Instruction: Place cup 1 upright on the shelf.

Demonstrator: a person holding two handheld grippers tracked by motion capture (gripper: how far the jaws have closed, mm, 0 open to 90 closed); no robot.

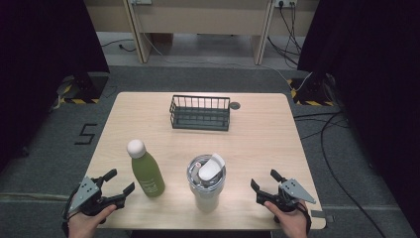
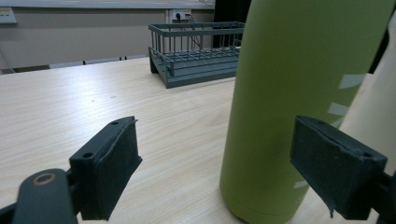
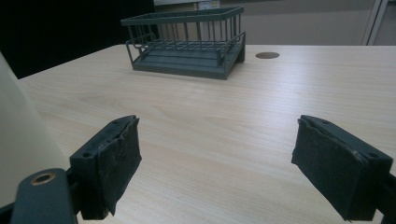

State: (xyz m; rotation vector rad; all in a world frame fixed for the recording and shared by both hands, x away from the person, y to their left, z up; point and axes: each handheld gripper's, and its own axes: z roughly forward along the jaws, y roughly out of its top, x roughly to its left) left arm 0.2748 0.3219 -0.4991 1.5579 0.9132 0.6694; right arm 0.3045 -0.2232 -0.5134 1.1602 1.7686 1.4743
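Pale wood table (image 1: 257, 134), grey carpet, dark curtains at 9 and 3 | green bottle (image 1: 146, 171) and lidded tumbler (image 1: 206, 181) upright near 6 edge, apart | wire rack (image 1: 200, 113) at 12 | left gripper (image 1: 118, 184) at 7, right gripper (image 1: 263, 185) at 5, jaws apart, nothing clamped | bare wood beside rack.

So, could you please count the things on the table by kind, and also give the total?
Green bottle: 1
Cream tumbler with lid: 1
Dark grey wire basket: 1
Total: 3 things on the table
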